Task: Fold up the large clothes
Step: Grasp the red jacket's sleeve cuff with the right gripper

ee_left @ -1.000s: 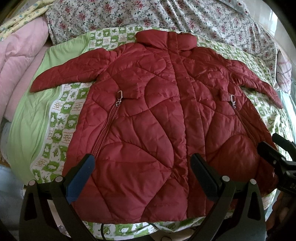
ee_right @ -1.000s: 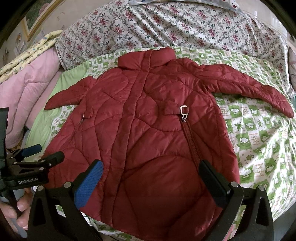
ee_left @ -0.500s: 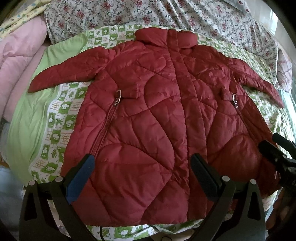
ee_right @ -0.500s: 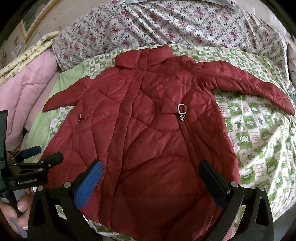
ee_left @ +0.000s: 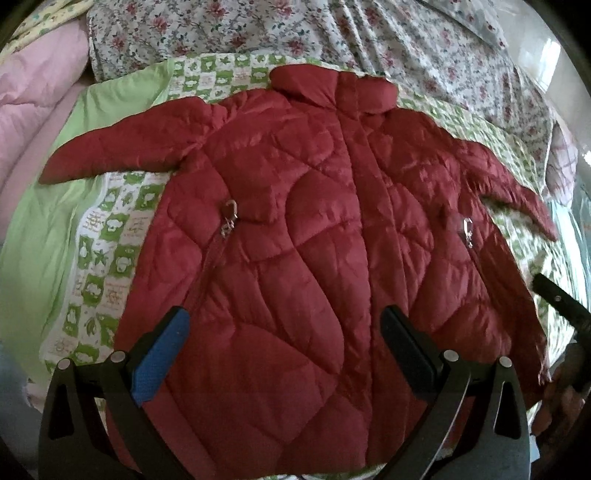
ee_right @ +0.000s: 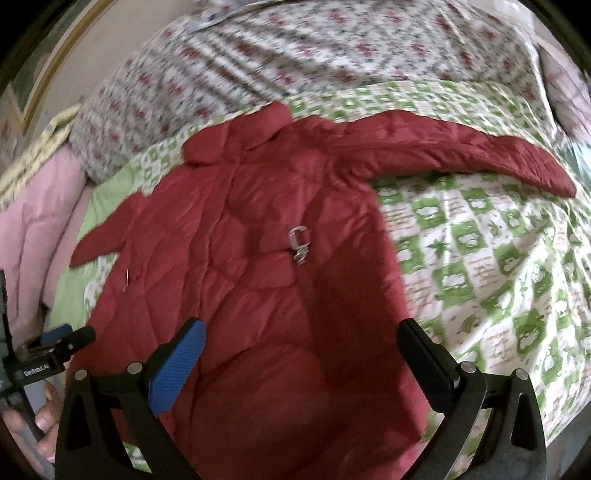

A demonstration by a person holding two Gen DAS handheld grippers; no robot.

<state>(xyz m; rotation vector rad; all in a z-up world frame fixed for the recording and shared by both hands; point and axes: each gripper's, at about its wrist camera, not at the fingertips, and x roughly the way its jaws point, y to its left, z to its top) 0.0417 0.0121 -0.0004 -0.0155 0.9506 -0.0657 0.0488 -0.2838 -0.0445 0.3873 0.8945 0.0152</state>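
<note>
Spread front-up across a green-and-white patterned sheet [ee_left: 110, 236] on a bed: a red quilted jacket [ee_left: 314, 240], collar [ee_left: 332, 88] toward the floral bedding [ee_left: 295, 33], both sleeves flung wide, hem nearest the cameras. Pink quilt [ee_left: 37, 92] bunched at the far left edge.

Poised over the lower left panel, the left gripper [ee_left: 284, 332], jaws wide apart and holding nothing, no clear contact with the fabric. Over the lower right panel, beside the side seam, the right gripper [ee_right: 301, 343], likewise spread wide and empty. Between the two, the whole hem, untouched.

Likely trouble from here: slick, puffy shell slipping out of a shallow pinch, or only the top layer caught, leaving front and back panels to separate and the fold to skew. Metal zipper pulls [ee_left: 229, 218] at both pockets apt to snag or bulge under a fold. Right sleeve [ee_right: 461, 147] stretched well away toward the bed's edge, liable to drag or trail off once the body lifts. Motion blur in the right view hinting at a hurried approach and a misplaced grasp.
</note>
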